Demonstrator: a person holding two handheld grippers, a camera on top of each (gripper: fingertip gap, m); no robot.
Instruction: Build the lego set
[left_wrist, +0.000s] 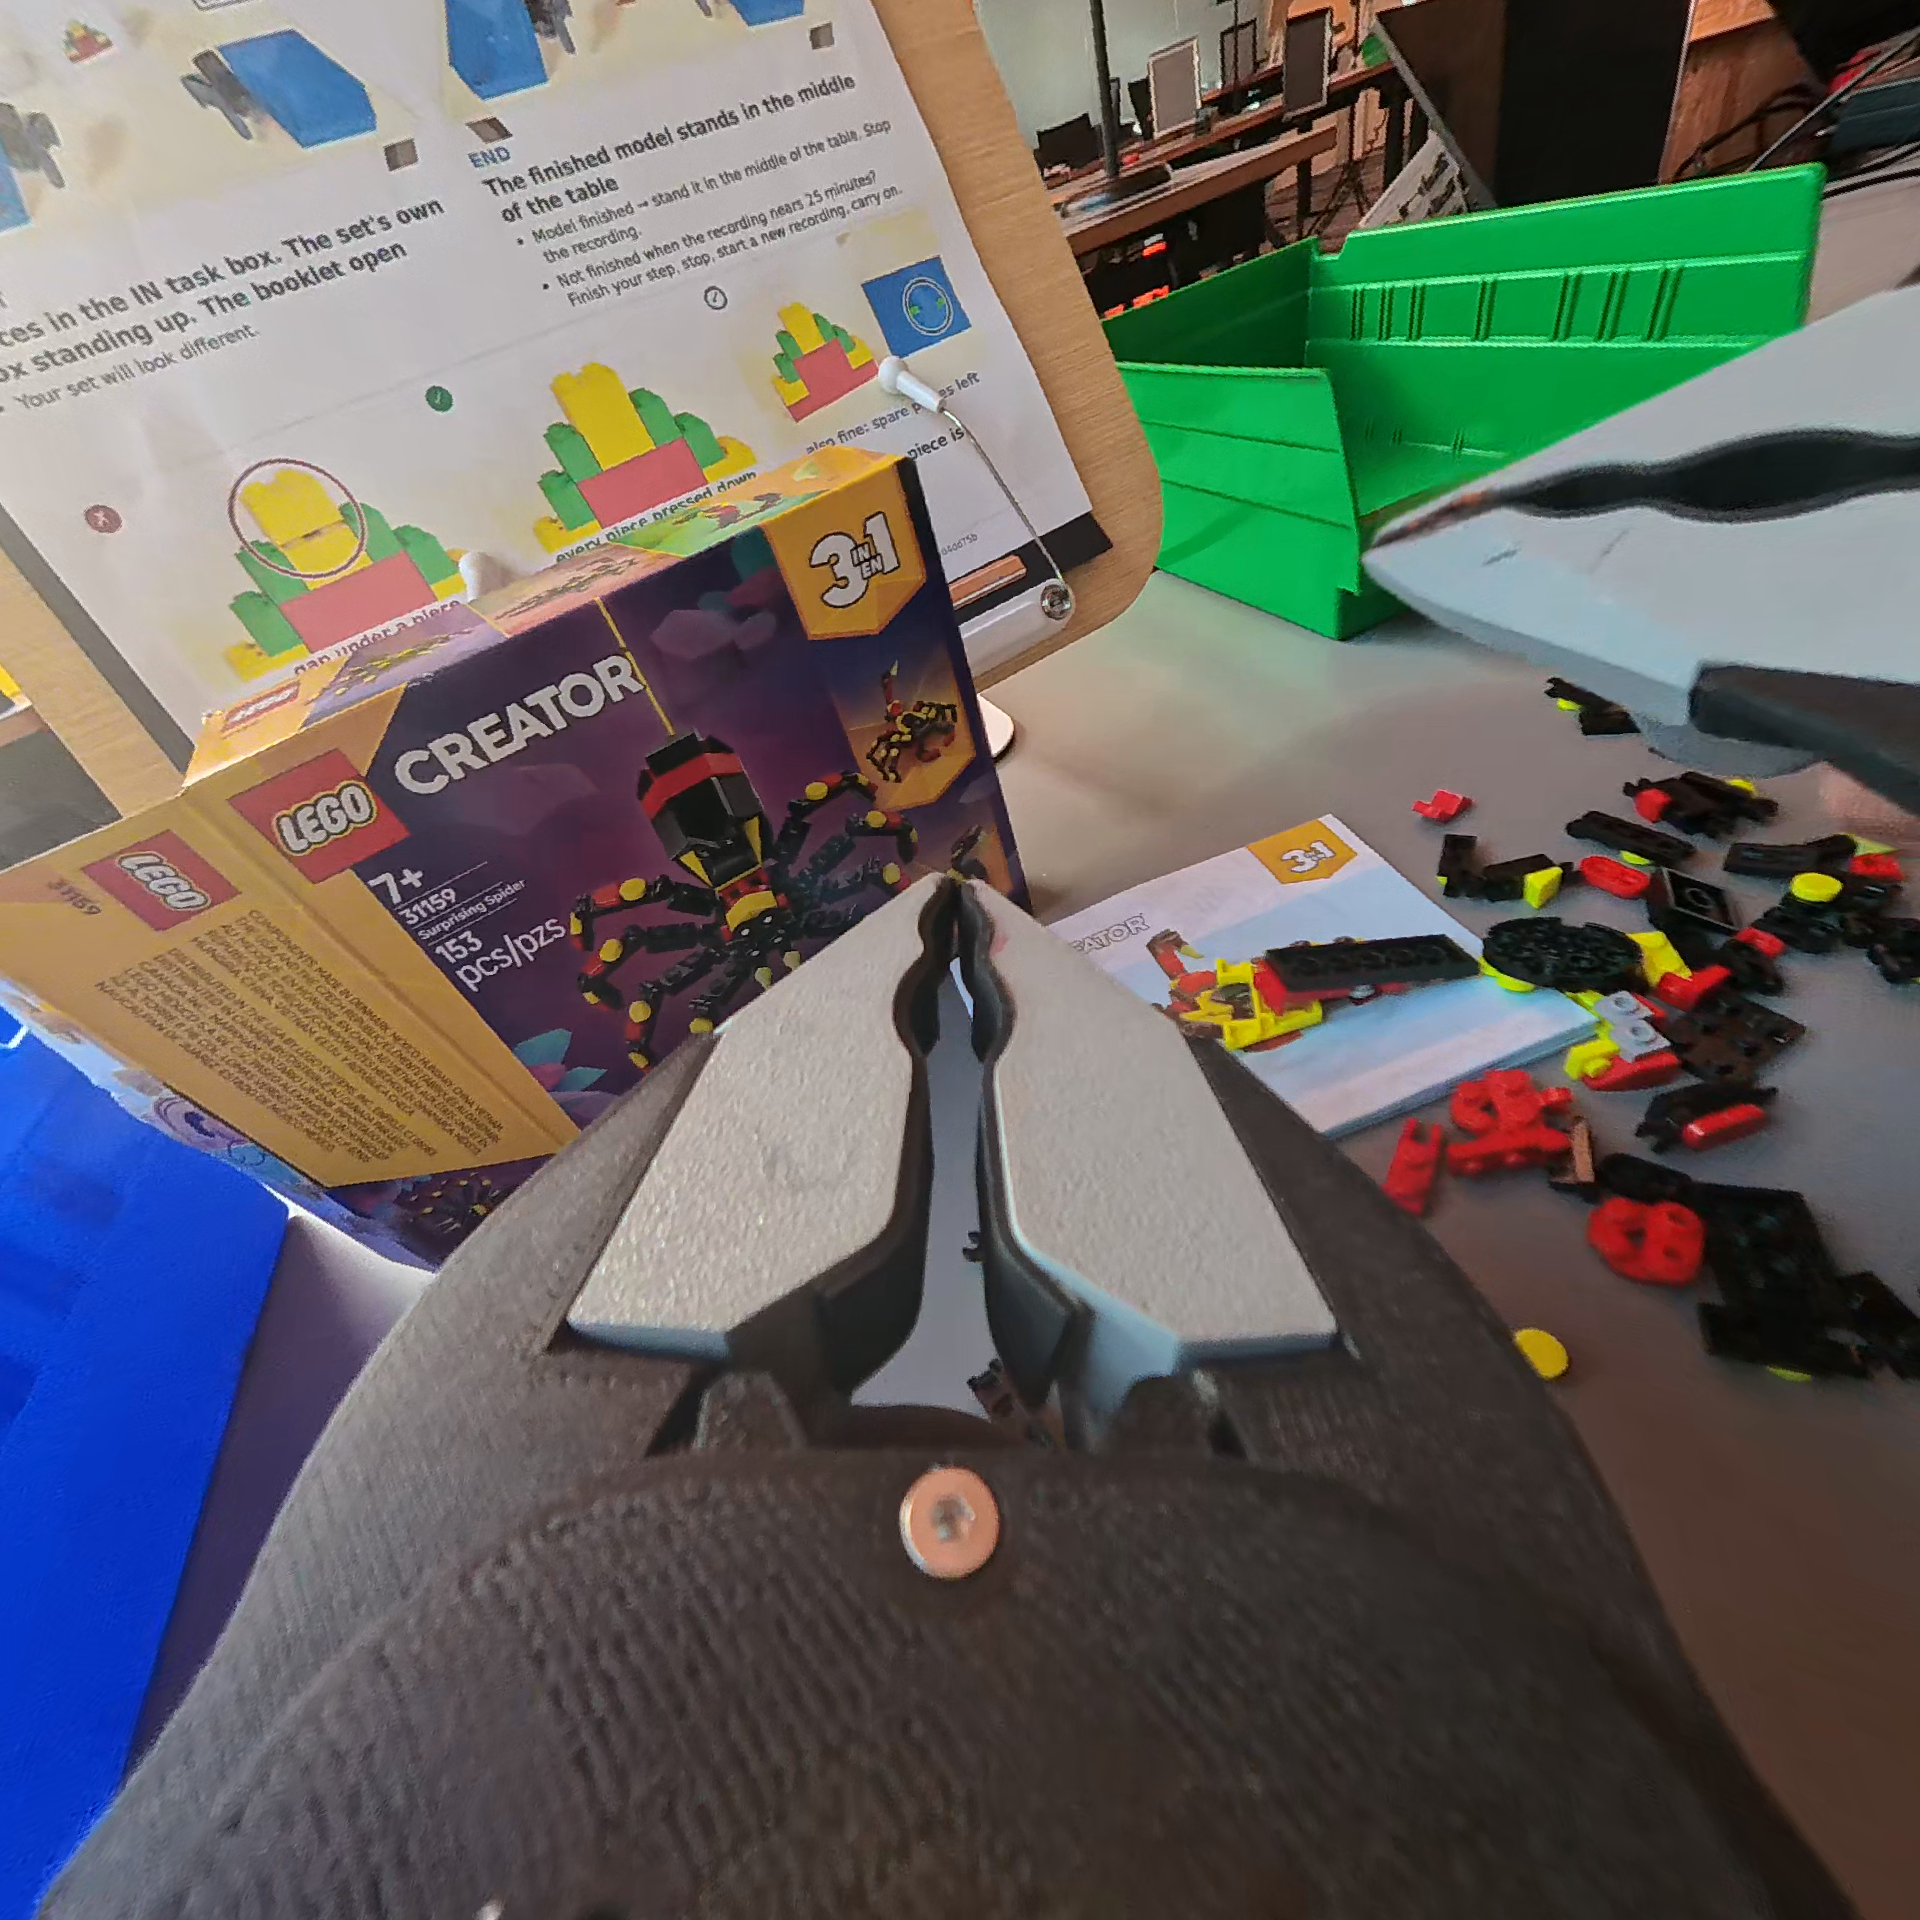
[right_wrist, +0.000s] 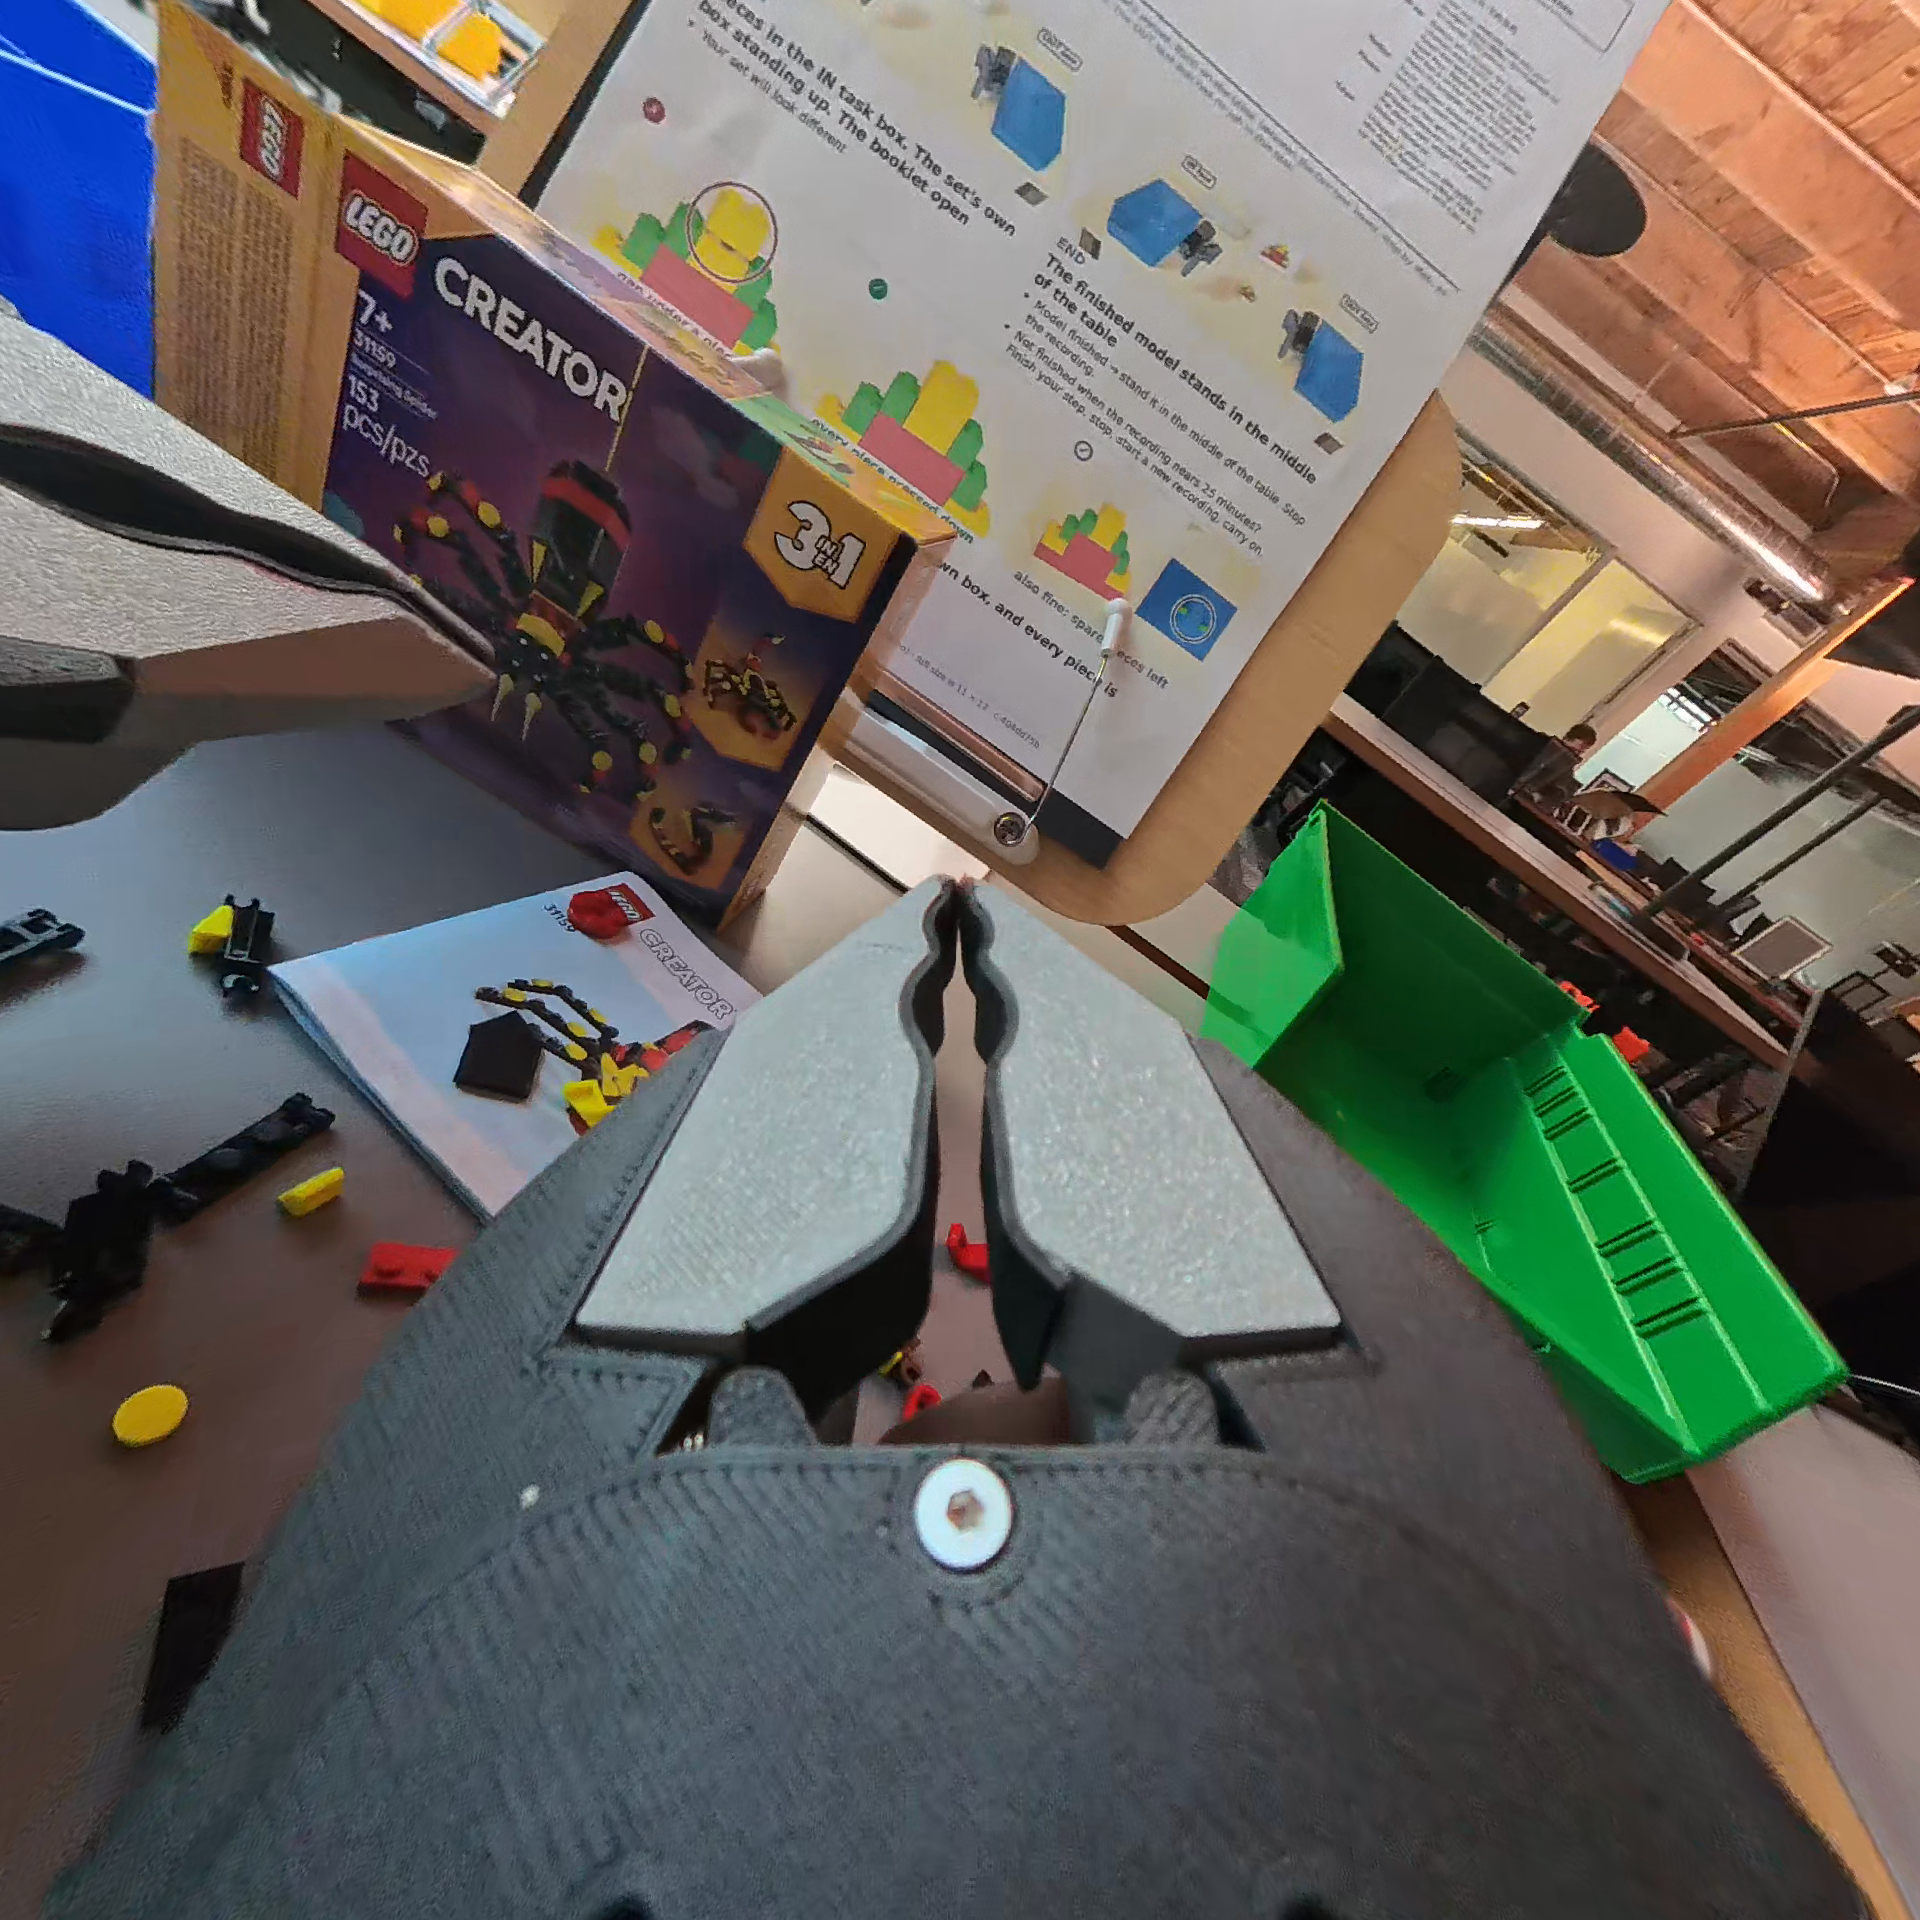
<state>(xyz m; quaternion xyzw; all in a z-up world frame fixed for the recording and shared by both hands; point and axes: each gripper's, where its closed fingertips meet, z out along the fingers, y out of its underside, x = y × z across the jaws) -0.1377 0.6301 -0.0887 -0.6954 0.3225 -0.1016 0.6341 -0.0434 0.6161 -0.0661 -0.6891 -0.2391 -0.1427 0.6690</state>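
The left tongs (left_wrist: 961, 888) have their tips together on nothing, held above the surface (left_wrist: 1247, 727) in front of the set's box (left_wrist: 582, 831); the right tongs (right_wrist: 956, 891) are likewise pressed together, empty. Loose black, red and yellow lego pieces (left_wrist: 1683, 1029) lie scattered on the right, beside the closed booklet (left_wrist: 1320, 977); a green bin (left_wrist: 1455, 395) sits far right, behind them.

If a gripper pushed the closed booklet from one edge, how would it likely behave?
The booklet looks thin and flat, so it would probably slide, flexing if lifted by a corner. Loose bricks lie on and beside it, so they would likely shift too.
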